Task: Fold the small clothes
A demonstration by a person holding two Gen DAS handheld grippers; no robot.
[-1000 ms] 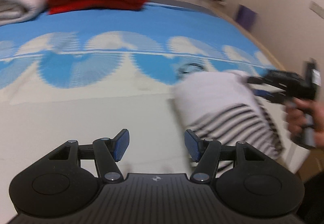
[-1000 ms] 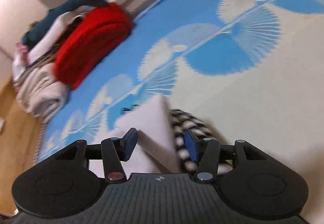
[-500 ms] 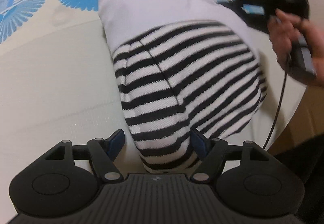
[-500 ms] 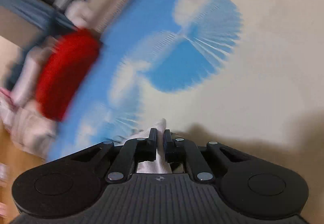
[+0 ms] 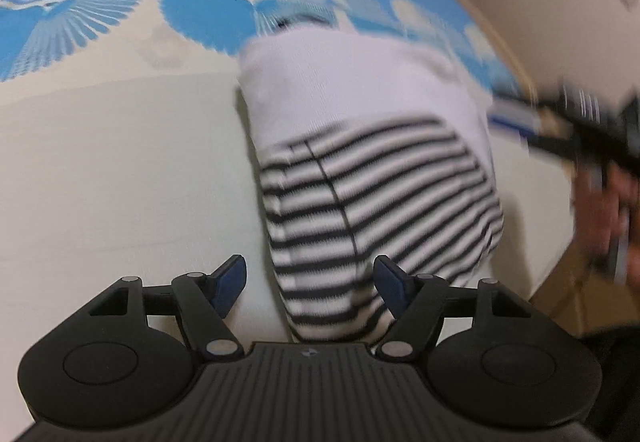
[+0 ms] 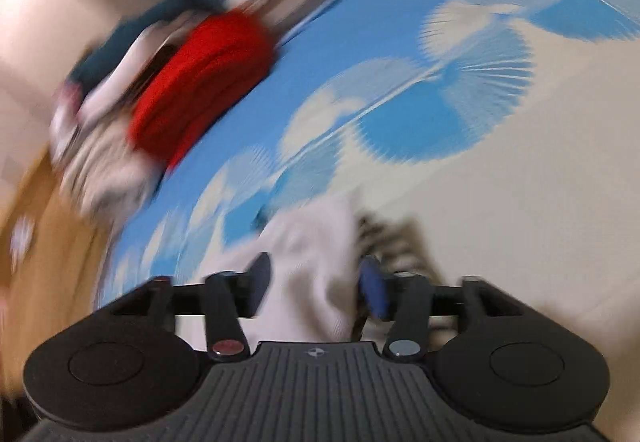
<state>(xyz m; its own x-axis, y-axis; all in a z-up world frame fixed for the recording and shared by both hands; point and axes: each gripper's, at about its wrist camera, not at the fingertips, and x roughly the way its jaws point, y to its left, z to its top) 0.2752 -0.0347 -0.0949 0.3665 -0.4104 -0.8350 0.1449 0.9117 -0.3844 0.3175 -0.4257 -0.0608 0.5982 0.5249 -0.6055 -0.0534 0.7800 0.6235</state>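
**A:** What has just changed on your side?

**B:** My right claw [image 6: 316, 284] was pinched tight on the white edge of the small garment [image 5: 360, 170] half a second ago. Its jaws have just been opening, and now they stand apart with the white fabric between them, one pad [image 6: 372, 292] on either side. The picture is smeared, so I can't say for sure that the cloth is quite free, but I see no squeeze on it.

**A:** And the left?

**B:** My left claw [image 5: 310, 284] stands wide. A second ago there was only bare bed cover [image 5: 112, 162] in front of it; now the striped hem of the garment runs down between its fingers [image 5: 230, 284], the pads clear of the cloth.

**A:** Where does the garment lie?

**B:** Flat on the cream part of the bed cover, near its right edge in the left view, white half toward the blue pattern, black-and-white stripes toward me. The red folded pile [image 6: 200, 82] sits well apart, at the far end.

**A:** What does that mean for the folding?

**B:** I judge one fold has been laid and let go. The left claw looks placed to take the striped end next.
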